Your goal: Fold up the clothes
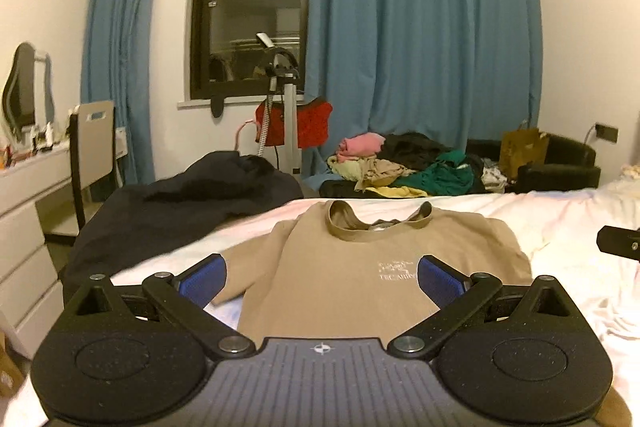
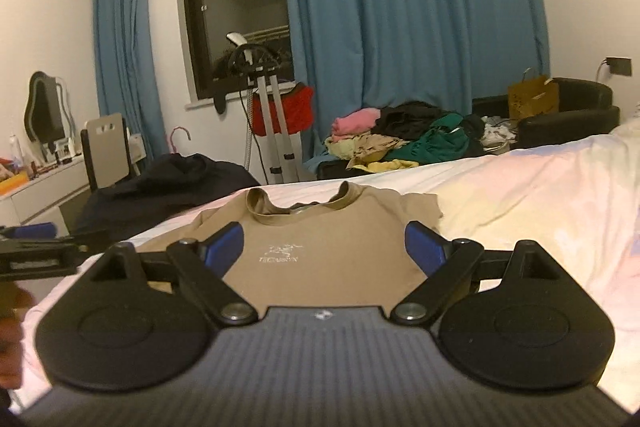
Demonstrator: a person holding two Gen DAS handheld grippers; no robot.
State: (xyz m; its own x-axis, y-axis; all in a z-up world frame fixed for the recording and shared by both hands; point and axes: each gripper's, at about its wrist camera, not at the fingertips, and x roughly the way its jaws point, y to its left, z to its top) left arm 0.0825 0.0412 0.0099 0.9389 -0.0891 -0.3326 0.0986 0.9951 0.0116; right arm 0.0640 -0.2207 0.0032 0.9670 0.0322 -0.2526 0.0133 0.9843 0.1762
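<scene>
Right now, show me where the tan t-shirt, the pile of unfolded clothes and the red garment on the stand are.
tan t-shirt [image 1: 340, 267]: left wrist view, on its chest.
pile of unfolded clothes [image 2: 404, 143]: right wrist view, on the middle of the heap.
red garment [image 1: 312, 125]: left wrist view, on its right half beside the stand's pole.

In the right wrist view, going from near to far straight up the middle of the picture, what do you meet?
Right gripper with its jaws open and nothing between them → tan T-shirt lying flat on the white bed → pile of mixed clothes beyond the bed's far edge → blue curtain.
</scene>
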